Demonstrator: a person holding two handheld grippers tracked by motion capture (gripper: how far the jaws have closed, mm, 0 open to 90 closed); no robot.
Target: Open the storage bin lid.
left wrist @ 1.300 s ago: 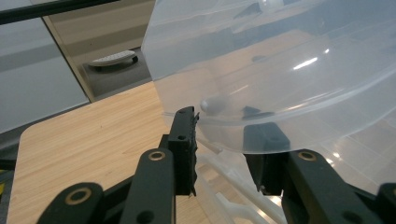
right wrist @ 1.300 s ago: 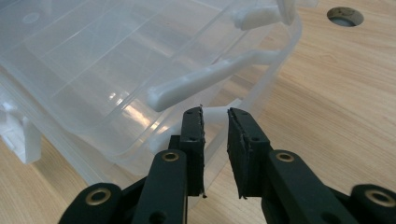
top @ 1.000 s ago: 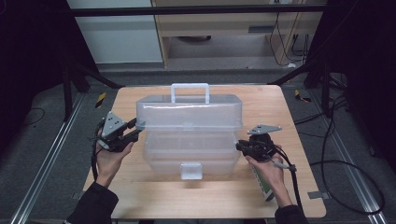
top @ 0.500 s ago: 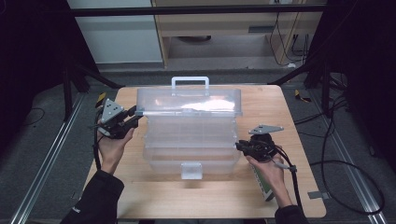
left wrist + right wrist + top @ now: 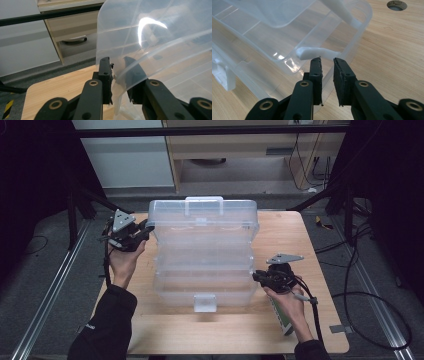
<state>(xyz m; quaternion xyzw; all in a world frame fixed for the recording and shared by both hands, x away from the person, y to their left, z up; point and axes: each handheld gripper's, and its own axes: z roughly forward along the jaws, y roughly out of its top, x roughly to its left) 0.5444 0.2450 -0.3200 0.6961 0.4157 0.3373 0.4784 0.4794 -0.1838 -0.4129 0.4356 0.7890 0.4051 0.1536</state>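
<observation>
Now left tool (image 5: pixel 142 231) farther back, closing on lid (image 5: pixel 202 217).

A large clear plastic tiered storage box (image 5: pixel 202 255) stands in the middle of the wooden counter (image 5: pixel 320 330). It is spread open in steps: the lid with its white carry handle (image 5: pixel 204 203) sits farthest back and highest, a divided tray lies below it, and the base is nearest, with a white latch (image 5: pixel 205 302) at its front edge. White hinge arms (image 5: pixel 317 53) link the tiers at the side.
</observation>
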